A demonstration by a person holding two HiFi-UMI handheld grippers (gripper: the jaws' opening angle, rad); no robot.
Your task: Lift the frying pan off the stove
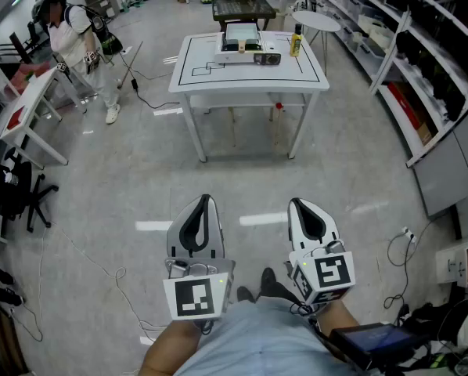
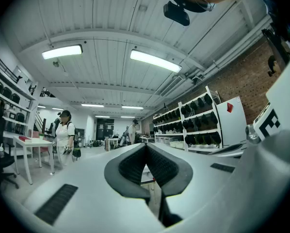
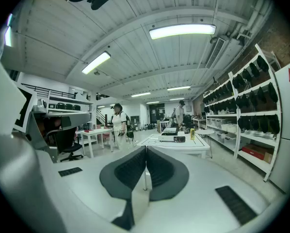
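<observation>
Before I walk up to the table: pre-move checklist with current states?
1. Left gripper empty: ok, jaws together on nothing.
2. Right gripper empty: ok, same.
3. Grippers open for grasping: not ok, both shut.
4. Table within reach: not ok, floor lies between.
5. Frying pan on stove: cannot tell, too small.
6. Bystander off the path: ok, standing left of table.

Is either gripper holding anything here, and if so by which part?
Nothing is held. The left gripper and right gripper are both shut and empty, well short of the table.
</observation>
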